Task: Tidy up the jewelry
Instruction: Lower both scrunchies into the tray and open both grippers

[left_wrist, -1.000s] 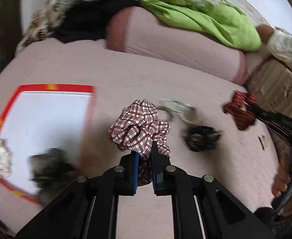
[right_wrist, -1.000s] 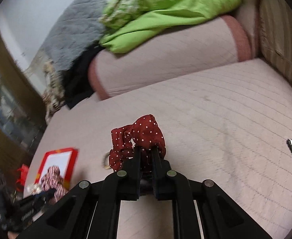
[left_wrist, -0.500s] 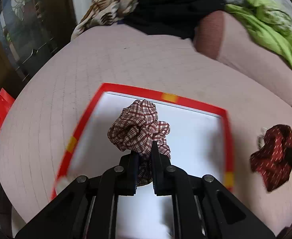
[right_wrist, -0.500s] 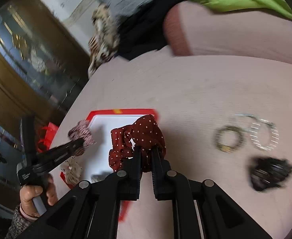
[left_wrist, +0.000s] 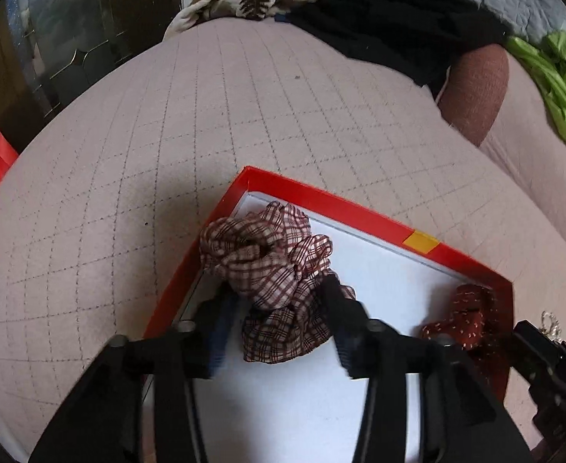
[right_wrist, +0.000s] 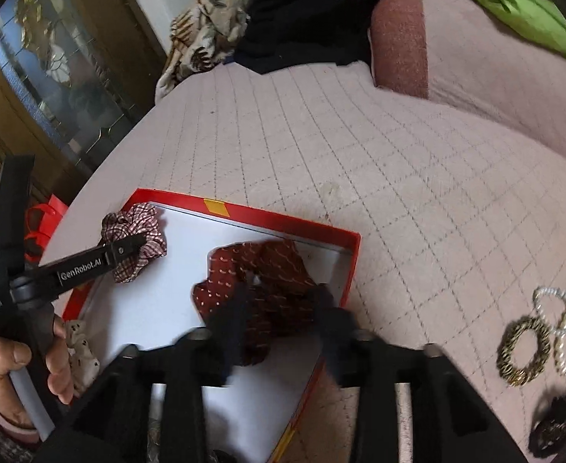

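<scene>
Both tongs opening (scrunchies (left_wrist: 275,266) between) over red box (left_wrist: 360,212)

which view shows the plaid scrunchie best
The left wrist view: the plaid scrunchie fills the centre, lying in the red box. In the right wrist view it is smaller and partly covered by the left hand-held gripper.

I see soft woven cloth in the plaid scrunchie (left_wrist: 271,266) and a similar gathered fabric, dark red with pale flecks, in the dotted scrunchie (right_wrist: 260,281); both lie in a tray (left_wrist: 360,212) with a glossy red rim and a smooth, matt white floor that looks like card. Under it, my view shows the bed cover (right_wrist: 398,177) as matt pinkish quilted textile, slightly fuzzy with stitched squares. Both grippers look like matt black plastic, and the beaded bracelets (right_wrist: 541,332) glint, pearly and metallic.
</scene>
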The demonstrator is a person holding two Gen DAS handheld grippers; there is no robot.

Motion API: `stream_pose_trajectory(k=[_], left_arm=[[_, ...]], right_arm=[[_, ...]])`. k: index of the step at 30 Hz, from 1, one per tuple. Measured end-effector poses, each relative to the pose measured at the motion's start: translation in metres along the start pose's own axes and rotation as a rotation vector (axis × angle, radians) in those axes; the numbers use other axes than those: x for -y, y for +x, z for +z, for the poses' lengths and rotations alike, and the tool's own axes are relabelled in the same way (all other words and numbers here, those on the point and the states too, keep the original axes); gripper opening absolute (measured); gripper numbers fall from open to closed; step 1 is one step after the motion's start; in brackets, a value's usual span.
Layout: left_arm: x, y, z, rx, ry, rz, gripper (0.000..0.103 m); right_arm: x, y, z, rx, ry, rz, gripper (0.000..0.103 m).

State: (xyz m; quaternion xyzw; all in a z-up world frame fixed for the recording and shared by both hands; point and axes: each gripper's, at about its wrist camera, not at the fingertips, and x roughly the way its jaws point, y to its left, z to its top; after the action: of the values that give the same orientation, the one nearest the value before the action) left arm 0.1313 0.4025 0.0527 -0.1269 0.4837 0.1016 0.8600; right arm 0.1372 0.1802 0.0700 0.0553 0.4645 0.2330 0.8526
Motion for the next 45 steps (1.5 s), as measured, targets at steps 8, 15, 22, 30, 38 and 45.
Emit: stream_pose_trajectory(k=[8, 15, 22, 30, 38, 45], left_arm=[[0.012, -0.048, -0.016, 0.053, 0.051, -0.019, 0.048], [0.013, -0.110, -0.058, 0.089, 0.015, -0.088, 0.049], [0.014, -0.155, -0.107, 0.127, -0.006, -0.118, 0.049], [0.034, -0.180, -0.140, 0.158, 0.038, -0.105, 0.049], [0.083, -0.198, -0.168, 0.167, 0.080, -0.120, 0.050], [0.134, -0.213, -0.197, 0.143, 0.175, -0.134, 0.050]], right_arm=[[0.004, -0.049, -0.030, 0.050, -0.029, -0.032, 0.057], [0.001, -0.030, -0.074, -0.088, 0.008, 0.032, 0.013], [0.008, -0.038, -0.088, -0.102, 0.091, 0.028, 0.011], [0.025, -0.076, -0.112, -0.061, 0.090, 0.027, 0.017], [0.069, -0.188, -0.166, 0.100, 0.028, -0.128, 0.037], [0.141, -0.246, -0.232, 0.151, 0.215, -0.187, 0.038]])
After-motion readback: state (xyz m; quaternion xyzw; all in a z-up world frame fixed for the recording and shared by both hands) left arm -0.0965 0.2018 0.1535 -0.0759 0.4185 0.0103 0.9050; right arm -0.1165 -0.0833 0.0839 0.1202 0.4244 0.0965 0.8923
